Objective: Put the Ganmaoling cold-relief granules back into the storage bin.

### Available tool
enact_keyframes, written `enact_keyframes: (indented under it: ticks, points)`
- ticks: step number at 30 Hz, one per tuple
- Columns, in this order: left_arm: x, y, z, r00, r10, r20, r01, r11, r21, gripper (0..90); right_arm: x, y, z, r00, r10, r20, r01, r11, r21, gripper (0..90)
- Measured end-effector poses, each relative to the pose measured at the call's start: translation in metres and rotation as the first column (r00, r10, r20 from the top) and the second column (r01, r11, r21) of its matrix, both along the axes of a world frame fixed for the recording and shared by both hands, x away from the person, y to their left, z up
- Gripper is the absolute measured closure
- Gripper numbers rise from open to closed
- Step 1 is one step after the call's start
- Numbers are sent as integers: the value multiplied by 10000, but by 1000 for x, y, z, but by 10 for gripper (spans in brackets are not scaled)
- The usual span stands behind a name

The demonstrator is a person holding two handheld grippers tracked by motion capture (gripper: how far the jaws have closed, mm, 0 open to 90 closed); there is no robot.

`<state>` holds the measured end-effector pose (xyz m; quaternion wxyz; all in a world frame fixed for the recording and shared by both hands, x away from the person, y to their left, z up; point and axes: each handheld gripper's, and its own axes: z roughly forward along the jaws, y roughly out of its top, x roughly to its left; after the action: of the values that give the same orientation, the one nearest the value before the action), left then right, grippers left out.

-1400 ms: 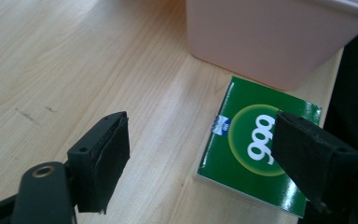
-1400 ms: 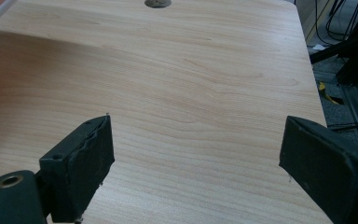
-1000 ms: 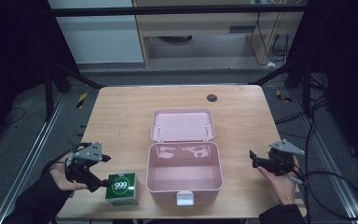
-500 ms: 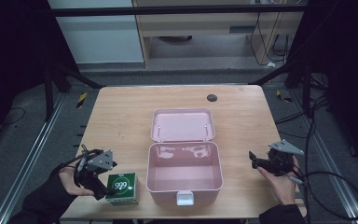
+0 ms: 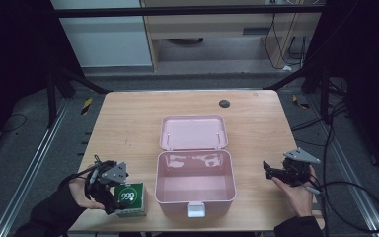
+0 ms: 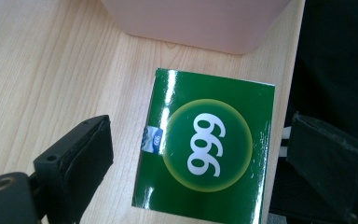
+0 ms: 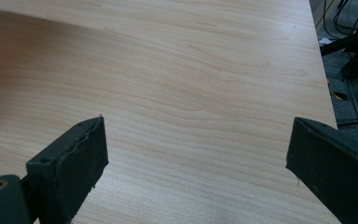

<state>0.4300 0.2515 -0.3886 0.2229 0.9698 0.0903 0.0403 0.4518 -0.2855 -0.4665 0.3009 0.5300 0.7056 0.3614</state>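
Table-edge (image 5: 128,228) green box (image 6: 205,154) (pink case (image 5: 195,181) beside)

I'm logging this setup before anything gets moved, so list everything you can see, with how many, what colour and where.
Storage box: one, pink, open and empty, table centre near the front edge, lid laid back behind it.
Carton: one, green with white 999, left of the storage box at the table's front edge.
Round disc: one, dark, far side of the table.
Table: one, light wood.
Left gripper: one, black, jaws wide either side of the carton, not touching, having just been opening.
Right gripper: one, black, open, nothing between its jaws, right of the storage box.
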Motion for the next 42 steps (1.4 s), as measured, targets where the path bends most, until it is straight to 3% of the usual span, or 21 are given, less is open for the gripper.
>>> enact_keyframes:
  ticks: [13, 23, 42]
  points:
    - [3, -11, -15, 9995, -273, -185, 289, 9951, 943, 47, 2, 1, -3, 9994, 129, -331, -131, 9999, -50, 37]
    - [5, -13, -22, 9988, -366, -334, 396, 9949, 932, 57, 3, 3, -5, 9982, 245, -546, -259, 9994, -250, 29]
    - [9, -19, -44, 9957, -417, -832, 523, 9901, 1301, 92, 6, 7, -10, 9955, 382, -873, -450, 9960, -771, 25]
